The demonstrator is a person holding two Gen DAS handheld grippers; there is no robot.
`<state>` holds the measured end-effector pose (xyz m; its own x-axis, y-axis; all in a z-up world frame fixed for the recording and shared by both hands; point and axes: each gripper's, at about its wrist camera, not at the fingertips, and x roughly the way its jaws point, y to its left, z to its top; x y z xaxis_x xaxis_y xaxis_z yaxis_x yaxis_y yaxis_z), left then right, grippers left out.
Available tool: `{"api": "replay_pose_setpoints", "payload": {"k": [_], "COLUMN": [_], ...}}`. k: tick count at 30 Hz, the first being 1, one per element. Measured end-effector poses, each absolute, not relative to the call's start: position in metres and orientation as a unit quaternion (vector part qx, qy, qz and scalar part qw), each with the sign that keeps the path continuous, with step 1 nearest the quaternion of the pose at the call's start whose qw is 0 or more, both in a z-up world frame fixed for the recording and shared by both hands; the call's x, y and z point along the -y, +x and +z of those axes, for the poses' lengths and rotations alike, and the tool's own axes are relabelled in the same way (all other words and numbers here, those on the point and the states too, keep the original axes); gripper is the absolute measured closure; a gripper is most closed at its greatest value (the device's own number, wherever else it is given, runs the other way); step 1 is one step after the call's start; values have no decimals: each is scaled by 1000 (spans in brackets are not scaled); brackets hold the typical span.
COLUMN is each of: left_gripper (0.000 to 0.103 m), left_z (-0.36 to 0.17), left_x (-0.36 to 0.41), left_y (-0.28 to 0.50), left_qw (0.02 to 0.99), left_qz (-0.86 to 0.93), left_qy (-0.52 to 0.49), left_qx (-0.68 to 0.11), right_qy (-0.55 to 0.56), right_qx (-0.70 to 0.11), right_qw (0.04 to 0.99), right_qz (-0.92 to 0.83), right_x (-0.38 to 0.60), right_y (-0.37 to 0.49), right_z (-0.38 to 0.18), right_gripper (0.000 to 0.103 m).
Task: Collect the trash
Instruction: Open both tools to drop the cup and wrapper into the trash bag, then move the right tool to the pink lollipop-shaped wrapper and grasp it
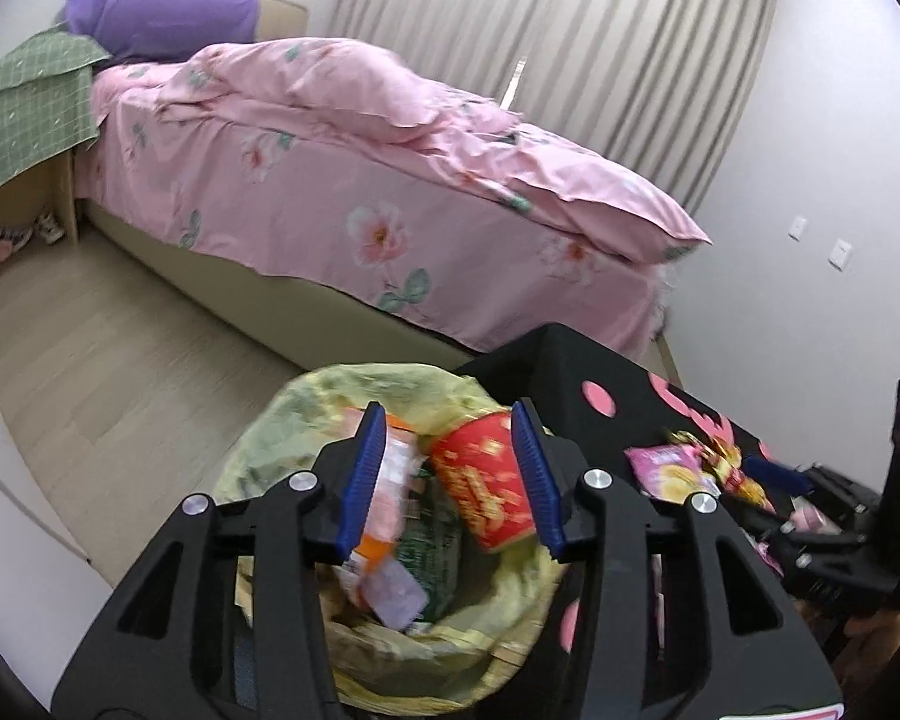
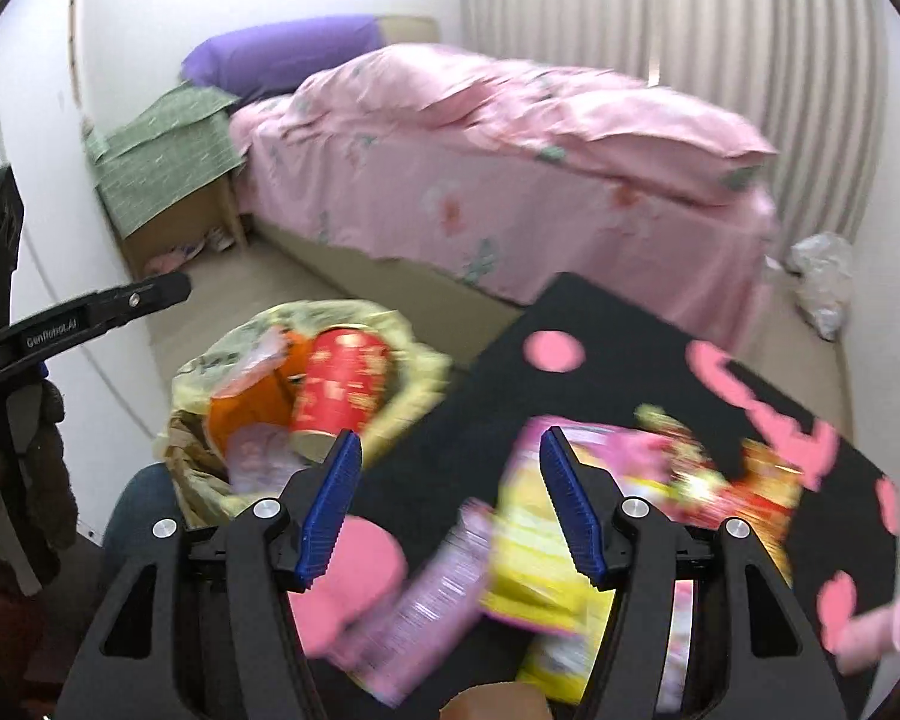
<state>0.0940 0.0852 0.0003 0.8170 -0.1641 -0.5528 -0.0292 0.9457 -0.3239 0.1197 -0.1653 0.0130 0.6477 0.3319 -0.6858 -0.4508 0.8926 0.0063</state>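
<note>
Bedroom floorboards run pale under everything, and nearest to me stands the black tabletop [image 2: 606, 324] with its pink blotches. Over it hang the right tongs [image 2: 450, 504], blue pads spread wide with nothing pressed between them; the yellow and pink snack wrapper [image 2: 528, 558] lies on the cloth below the gap, blurred, beside a lilac packet [image 2: 426, 606] and a red and gold wrapper [image 2: 744, 480] further along. All three are yet to be gathered.

Just beside the tabletop sits the trash bin, lined with a pale yellow bag [image 1: 306, 414]. The left tongs [image 1: 450, 480] hover above its mouth, pads parted and gripping nothing. Inside the bag I see a red paper cup [image 1: 486, 498] tipped on its side, an orange carton [image 2: 240, 414] and some pale packets, so part of the job looks done: several pieces are already binned. I judge the work somewhere past the middle, with the tabletop litter left.

Beyond the bin stretches the bed [image 1: 342, 192] in a pink flowered cover with a purple pillow [image 1: 162, 12] at its head, and against the far wall a crumpled white bag [image 2: 822, 282] lies on the floor, perhaps trash too, though I cannot tell
</note>
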Motion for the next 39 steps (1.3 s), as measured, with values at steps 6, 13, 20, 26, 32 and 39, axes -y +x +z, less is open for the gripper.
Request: {"api": "replay_pose_setpoints", "payload": {"k": [6,13,20,26,32,39], "left_gripper": [60,60,60,60,60,60], "left_z": [-7,-27,-46,-51,-56,-57], "left_x": [-24,58,89,92,90,86], "left_y": [88,81,86,90,93,91], "left_qw": [931,901,890,888,892,888], "left_qz": [-118,-223,-225,-224,-205,-206], "left_qy": [-126,-65,-43,-53,-51,-54], "left_qx": [-323,-366,-395,-398,-400,-408], "right_qy": [-92,-84,-101,-50,-3,43], "right_qx": [-343,-353,-360,-379,-386,-414], "right_qw": [924,928,927,923,922,908], "right_qz": [142,81,25,48,32,46], "right_x": [239,306,340,360,372,387], "right_y": [84,45,22,24,39,47], "right_z": [23,9,-16,-32,-43,-64], "right_gripper": [45,45,45,45,45,45]}}
